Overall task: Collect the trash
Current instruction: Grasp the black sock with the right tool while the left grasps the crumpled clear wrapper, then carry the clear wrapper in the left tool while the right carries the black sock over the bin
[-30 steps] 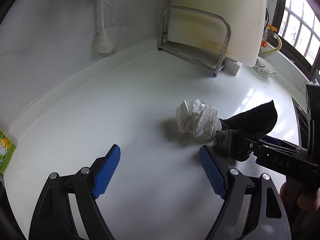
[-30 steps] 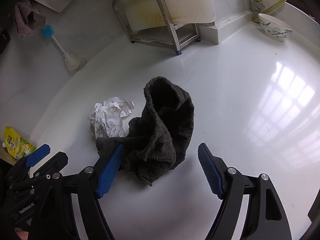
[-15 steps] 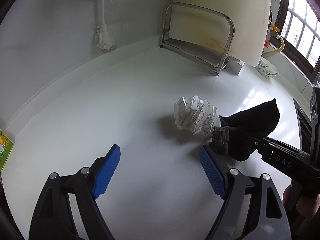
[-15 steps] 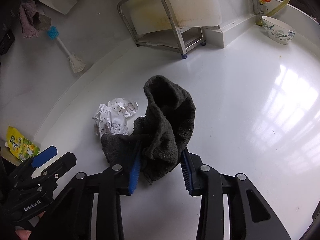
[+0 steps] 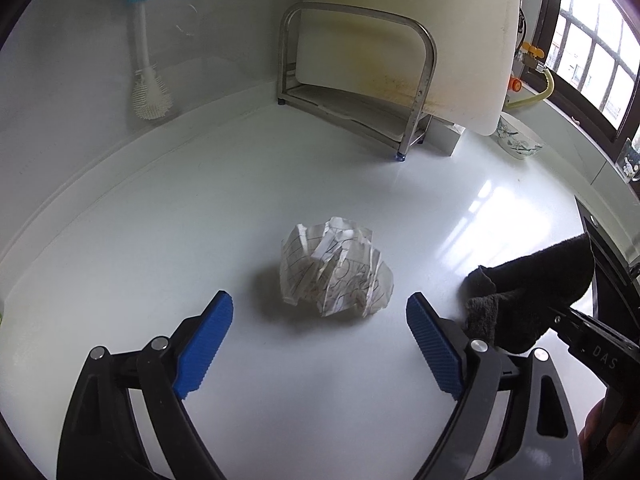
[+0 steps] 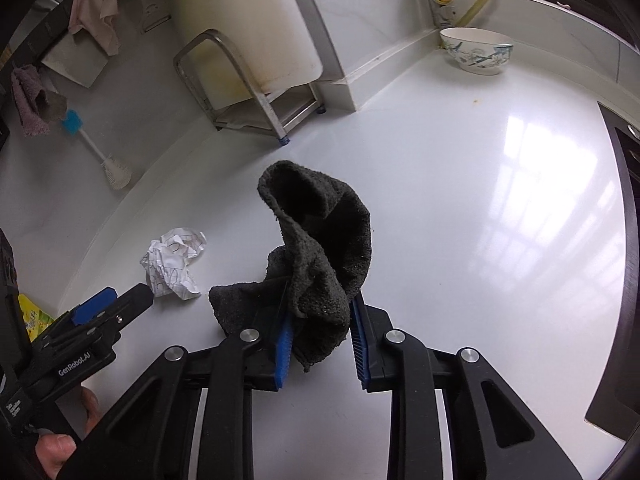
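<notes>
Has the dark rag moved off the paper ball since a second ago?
Yes. The dark rag, clamped in the right gripper, has pulled rightward away from the crumpled paper, opening bare counter between them.

Bare counter (image 5: 168, 240) ahead of left claw (image 5: 320, 344); crumpled paper (image 5: 334, 272) between fingers; rack (image 5: 356, 92) beyond.

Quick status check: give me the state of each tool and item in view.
left tool: open, empty, lined up on the paper
right tool: shut on black rag
black rag: clamped, bunched
crumpled paper: loose on counter
bowl: upright
</notes>
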Demonstrator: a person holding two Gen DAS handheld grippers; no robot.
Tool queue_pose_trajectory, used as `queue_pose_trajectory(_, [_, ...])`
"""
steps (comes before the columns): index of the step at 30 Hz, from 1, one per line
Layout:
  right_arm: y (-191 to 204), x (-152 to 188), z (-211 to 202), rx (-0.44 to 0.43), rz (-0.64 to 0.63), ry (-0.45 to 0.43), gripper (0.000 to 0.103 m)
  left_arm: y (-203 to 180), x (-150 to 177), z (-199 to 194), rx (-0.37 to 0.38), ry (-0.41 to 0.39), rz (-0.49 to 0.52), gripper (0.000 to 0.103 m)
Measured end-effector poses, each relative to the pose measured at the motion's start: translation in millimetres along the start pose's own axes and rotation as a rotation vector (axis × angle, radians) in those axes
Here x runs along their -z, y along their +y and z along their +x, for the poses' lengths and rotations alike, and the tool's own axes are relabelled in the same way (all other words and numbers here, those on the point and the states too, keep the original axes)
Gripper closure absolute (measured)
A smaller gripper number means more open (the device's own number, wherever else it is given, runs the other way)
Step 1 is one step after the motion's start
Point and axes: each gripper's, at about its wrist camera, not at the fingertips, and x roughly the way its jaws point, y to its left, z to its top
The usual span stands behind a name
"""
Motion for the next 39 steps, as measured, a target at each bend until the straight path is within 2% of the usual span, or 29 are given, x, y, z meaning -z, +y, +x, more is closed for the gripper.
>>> queue_pose_trajectory(12, [-23.7, 9.3, -13.1, 0.015, 0.04, -0.029, 0.079, -6.6, -12.6, 40.5, -0.048, 0.001, 0.003, 0.011])
queue_pose_trajectory(15, [-23.3, 10.4, -13.6, 0.012, 0.036, -0.031, 0.079, -5.7, -12.8, 45.9, -0.058, 0.005, 0.0, 0.021])
queue_pose_trajectory(17, [-22.7, 11.1, -13.2, 0.01, 0.036, -0.032, 0.079, -6.2, -11.7, 49.8, -0.058, 0.021, 0.002, 0.039])
queue_pose_trajectory(18, [-22.6, 12.0, -13.9, 0.007, 0.036, -0.032, 0.079, -6.5, -10.4, 51.3, -0.056, 0.029, 0.004, 0.043])
queue_pose_trajectory(19, [-21.9, 12.5, -14.3, 0.007, 0.034, -0.033, 0.079, -6.0, -8.2, 52.1, -0.053, 0.036, 0.006, 0.055])
queue_pose_trajectory(22, [-20.6, 14.6, -16.6, 0.001, 0.033, -0.033, 0.079, -5.5, -3.8, 48.6, -0.043, 0.035, 0.009, 0.068])
queue_pose_trajectory(28, [-17.1, 18.8, -26.1, -0.009, 0.026, -0.035, 0.08, -11.0, 9.7, 32.8, -0.011, 0.049, 0.034, 0.072])
queue_pose_trajectory(39, [-20.8, 41.2, -68.4, -0.02, 0.033, -0.043, 0.081, -45.2, 48.8, -29.6, 0.047, 0.041, 0.136, 0.072])
